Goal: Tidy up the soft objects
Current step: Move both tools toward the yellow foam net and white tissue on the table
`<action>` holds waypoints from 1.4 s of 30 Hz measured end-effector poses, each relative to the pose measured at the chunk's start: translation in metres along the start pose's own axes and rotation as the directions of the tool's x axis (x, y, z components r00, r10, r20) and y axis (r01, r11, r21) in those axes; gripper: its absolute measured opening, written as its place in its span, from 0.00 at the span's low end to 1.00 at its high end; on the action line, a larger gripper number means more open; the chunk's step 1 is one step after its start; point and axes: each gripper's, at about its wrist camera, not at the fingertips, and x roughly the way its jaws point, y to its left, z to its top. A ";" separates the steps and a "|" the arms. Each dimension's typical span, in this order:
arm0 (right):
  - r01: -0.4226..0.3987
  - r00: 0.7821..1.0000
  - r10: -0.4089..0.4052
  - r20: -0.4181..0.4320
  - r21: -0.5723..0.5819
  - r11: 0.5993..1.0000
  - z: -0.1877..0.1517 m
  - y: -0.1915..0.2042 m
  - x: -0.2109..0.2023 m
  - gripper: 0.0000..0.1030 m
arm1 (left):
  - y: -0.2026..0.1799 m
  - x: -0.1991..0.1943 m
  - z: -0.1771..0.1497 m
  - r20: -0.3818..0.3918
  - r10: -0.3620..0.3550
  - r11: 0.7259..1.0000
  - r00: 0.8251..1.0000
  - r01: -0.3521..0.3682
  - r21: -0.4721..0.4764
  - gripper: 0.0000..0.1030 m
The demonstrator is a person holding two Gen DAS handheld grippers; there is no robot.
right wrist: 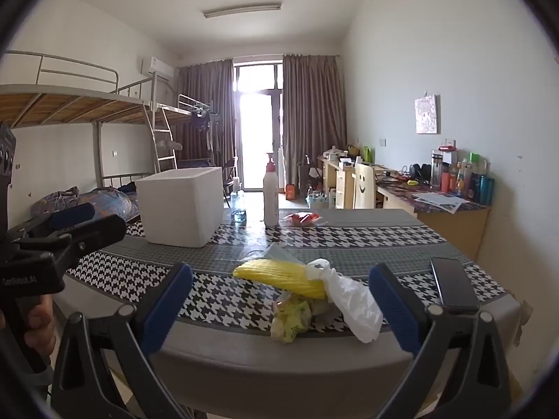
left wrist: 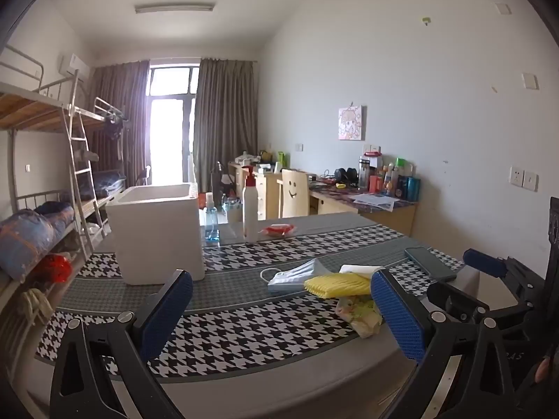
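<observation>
Left gripper (left wrist: 283,310): jaws spread wide, nothing between the blue pads; it hangs over the near edge of the table, aimed slightly downward.
Right gripper (right wrist: 279,309): jaws likewise fully apart, empty; the soft pile lies ahead of it, between the lines of its fingers but touching neither.
Table (left wrist: 244,377): grey top under a houndstooth cloth (left wrist: 223,335).
Soft pile: near the front edge, right of centre in the left view. A yellow sponge (right wrist: 279,277) lies on top, a face mask (left wrist: 293,276) just behind and touching it, a white plastic bag (right wrist: 353,300) draped over its right end, and a crumpled green-yellow cloth (right wrist: 291,317) under its near side.
Box (left wrist: 157,234): white foam, open top, upright, on the left part of the table, well apart from the pile.
Phone (right wrist: 452,289): flat, dark, right of the pile, near the table's right edge.
Far edge: pump bottle (left wrist: 249,207) upright, small spray bottle (left wrist: 210,218) beside it, red packet (left wrist: 277,230) to its right.
Hand (right wrist: 38,321): grips the left gripper's handle, at the left edge of the right view.
</observation>
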 end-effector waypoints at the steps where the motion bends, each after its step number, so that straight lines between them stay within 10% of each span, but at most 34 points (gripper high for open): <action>1: 0.000 1.000 0.000 0.000 -0.002 1.000 0.000 0.000 0.000 0.99 | -0.002 0.002 0.000 -0.002 -0.006 1.000 1.000 0.006 0.006 0.99; 42: 0.001 1.000 -0.001 -0.003 -0.007 1.000 0.002 -0.001 -0.001 0.99 | 0.007 -0.005 -0.003 0.009 0.030 0.999 1.000 -0.030 -0.023 0.99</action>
